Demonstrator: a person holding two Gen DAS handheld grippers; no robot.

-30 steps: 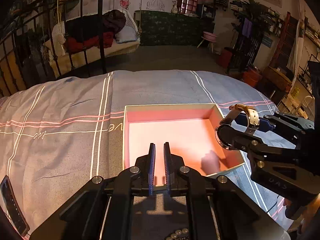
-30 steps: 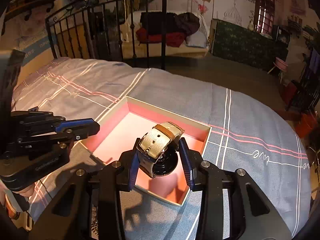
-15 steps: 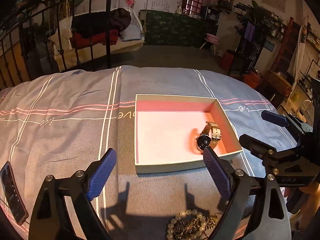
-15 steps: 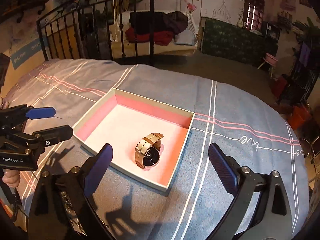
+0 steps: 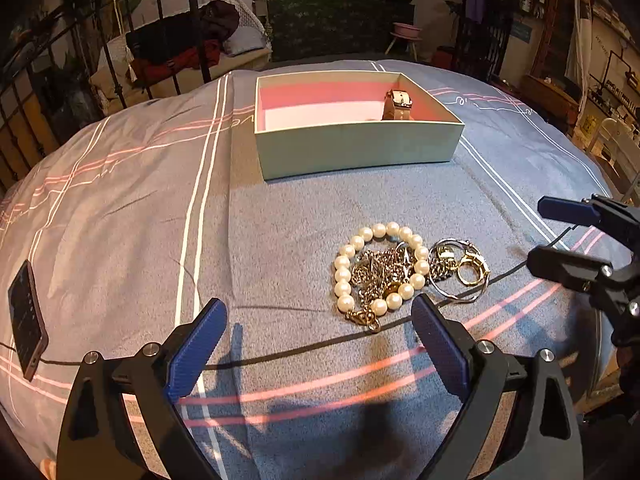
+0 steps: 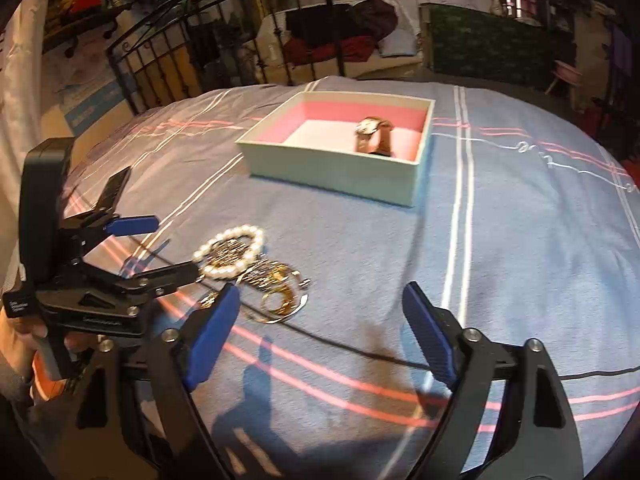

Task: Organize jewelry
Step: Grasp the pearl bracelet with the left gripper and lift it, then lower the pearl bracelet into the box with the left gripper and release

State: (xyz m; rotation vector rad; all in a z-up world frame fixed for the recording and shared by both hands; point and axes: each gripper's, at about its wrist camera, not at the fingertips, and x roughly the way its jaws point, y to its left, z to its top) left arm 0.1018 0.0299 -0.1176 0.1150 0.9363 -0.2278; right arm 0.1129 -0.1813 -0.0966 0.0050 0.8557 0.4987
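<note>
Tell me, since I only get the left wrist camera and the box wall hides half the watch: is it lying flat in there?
Observer: No. The right wrist view shows the watch propped on its edge, strap loop upright, on the floor of the box.
Operator: And the right gripper? I see only its fingertips. Is it carrying anything?
Observer: Nothing. The right gripper is open, its jaws have just narrowed a little, and only bedspread shows between them.

a cluttered bedroom at home: a bed under a striped grey-blue cover (image 5: 280, 216) filled the space ahead of the tongs, with a black iron bedstead (image 6: 168, 68) beyond it to the left, heaped clothes (image 5: 180, 48) further back and crowded shelves (image 5: 608, 80) off right.
</note>
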